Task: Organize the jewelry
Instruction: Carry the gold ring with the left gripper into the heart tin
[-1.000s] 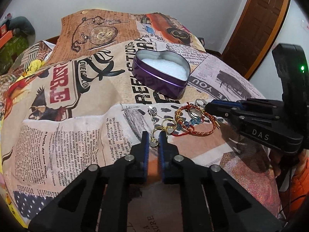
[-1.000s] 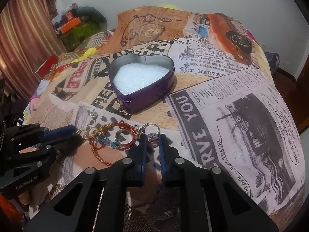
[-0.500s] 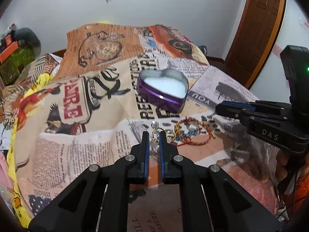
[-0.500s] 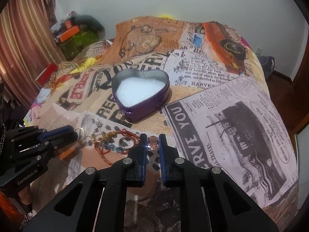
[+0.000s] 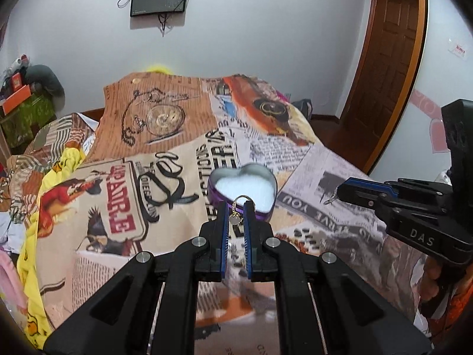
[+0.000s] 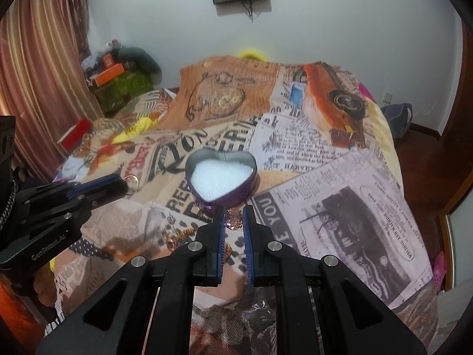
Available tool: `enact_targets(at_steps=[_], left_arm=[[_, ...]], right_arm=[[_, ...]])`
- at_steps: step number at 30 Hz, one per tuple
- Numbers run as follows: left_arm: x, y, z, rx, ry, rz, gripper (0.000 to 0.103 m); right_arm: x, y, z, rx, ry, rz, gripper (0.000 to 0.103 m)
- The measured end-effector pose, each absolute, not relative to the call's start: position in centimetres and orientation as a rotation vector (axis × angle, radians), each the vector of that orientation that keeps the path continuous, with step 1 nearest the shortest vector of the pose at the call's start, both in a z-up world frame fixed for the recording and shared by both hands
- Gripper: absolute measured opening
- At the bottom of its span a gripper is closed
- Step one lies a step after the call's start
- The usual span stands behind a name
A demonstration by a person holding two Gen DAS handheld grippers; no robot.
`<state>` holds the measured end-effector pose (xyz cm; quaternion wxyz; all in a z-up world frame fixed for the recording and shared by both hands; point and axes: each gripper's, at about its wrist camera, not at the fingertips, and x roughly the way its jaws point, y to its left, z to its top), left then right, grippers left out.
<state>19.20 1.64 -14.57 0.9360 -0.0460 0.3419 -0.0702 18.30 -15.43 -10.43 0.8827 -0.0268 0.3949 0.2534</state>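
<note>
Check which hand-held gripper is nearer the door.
Right. The right hand-held gripper hangs on the door side of the tin. The left hand-held gripper is in front of the tin, farther from the door.

Heart tin is shiny purple metal with white foam inside, bedspread is soft matt printed cloth, door glossy brown wood.

left gripper clamps ring | heart tin beyond | right gripper beside
</note>
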Motion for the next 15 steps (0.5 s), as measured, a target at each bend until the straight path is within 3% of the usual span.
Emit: enact_targets(at_steps=[15], left_arm=[[22.5, 2.8, -14.5, -0.118, 0.679, -0.117, 0.008]], right_arm=[[20.4, -14.5, -8.3, -0.026, 0.731, 0.541, 0.011]])
